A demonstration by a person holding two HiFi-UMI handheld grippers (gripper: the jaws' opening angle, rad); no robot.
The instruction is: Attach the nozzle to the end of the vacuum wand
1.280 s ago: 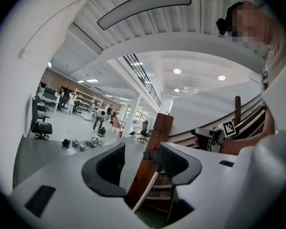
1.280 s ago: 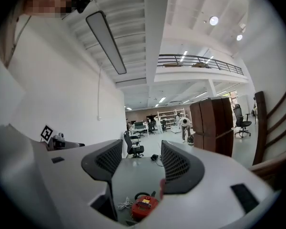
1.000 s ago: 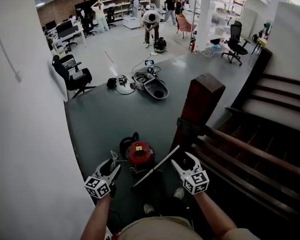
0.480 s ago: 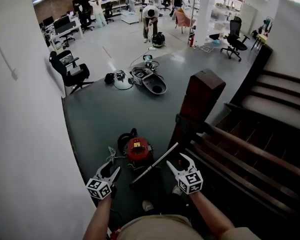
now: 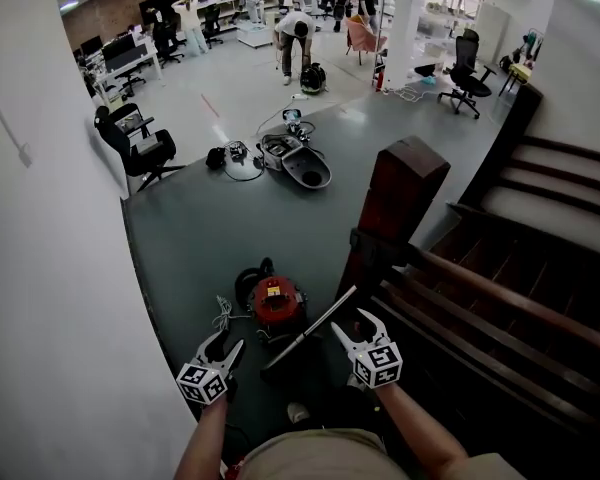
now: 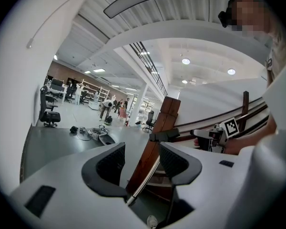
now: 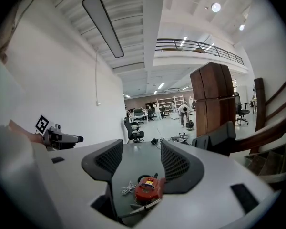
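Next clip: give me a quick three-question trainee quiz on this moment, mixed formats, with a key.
1. True or false: the right gripper is clamped on the vacuum wand.
2. The red canister vacuum sits: A) on the stairs; B) on the dark floor; C) on an office chair.
3. Fill in: the wand's upper end leans toward the tall wooden ____.

Key
1. False: its jaws stand apart with nothing between them.
2. B
3. newel post
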